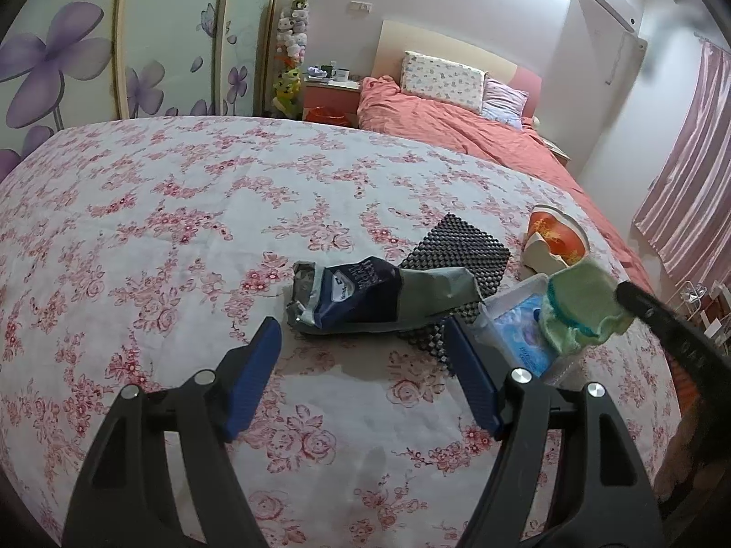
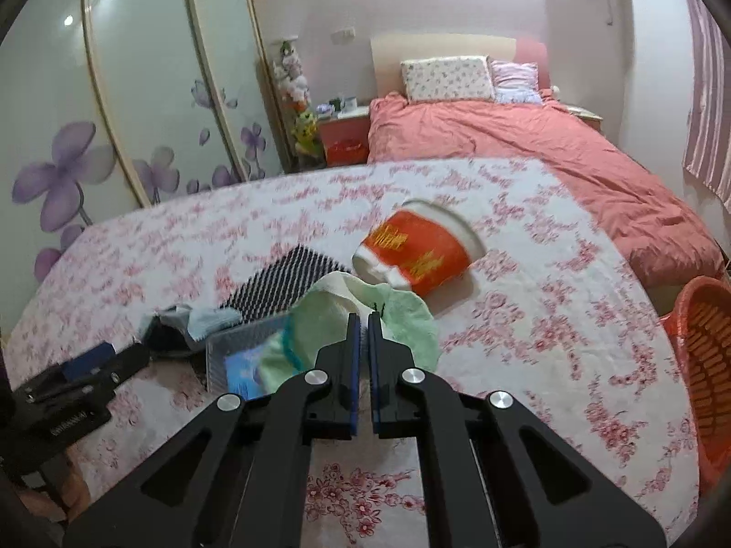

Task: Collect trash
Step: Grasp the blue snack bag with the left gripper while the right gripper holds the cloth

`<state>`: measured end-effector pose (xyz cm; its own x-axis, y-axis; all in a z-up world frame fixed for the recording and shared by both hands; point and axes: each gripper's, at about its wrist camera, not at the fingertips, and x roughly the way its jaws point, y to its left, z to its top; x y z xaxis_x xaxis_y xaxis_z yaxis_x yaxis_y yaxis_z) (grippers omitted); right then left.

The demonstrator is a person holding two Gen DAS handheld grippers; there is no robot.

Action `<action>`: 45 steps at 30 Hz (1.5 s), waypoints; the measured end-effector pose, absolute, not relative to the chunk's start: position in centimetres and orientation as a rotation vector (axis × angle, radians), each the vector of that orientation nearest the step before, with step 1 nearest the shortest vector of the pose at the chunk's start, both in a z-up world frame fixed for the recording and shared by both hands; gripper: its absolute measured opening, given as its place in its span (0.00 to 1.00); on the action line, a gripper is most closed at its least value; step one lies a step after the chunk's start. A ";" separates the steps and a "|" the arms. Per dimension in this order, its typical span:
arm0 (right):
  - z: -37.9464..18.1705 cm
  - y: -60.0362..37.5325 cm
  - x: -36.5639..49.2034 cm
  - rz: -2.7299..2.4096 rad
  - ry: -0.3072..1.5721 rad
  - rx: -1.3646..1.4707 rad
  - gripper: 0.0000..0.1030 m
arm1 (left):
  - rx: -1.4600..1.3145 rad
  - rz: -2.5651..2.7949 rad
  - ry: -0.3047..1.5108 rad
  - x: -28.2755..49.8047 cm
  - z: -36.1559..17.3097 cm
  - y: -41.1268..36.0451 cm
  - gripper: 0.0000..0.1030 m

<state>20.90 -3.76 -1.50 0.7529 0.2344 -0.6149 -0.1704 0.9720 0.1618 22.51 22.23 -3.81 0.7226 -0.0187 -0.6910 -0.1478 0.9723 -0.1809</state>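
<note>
The right tongs [image 2: 364,319], at frame centre, pinch the crumpled green wrapper [image 2: 402,324]. The left tongs [image 1: 361,333] gape empty before the dark pouch [image 1: 365,297], whose long axis runs left-right across the tabletop [image 1: 182,228].

Floral-clothed table [image 1: 160,228] bearing mat [image 1: 461,246], wrapper [image 1: 365,292], cup [image 1: 555,239].

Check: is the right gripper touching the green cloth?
Touching. Right wrist view shows the right gripper shut on the green cloth, fabric bunched at the blue pads; left wrist view shows the cloth lifted.
</note>
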 end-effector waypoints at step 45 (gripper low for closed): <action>-3.5 -9.7 19.7 0.129 0.715 0.181 0.04 | -0.198 0.099 0.822 28.2 -6.1 21.5 0.30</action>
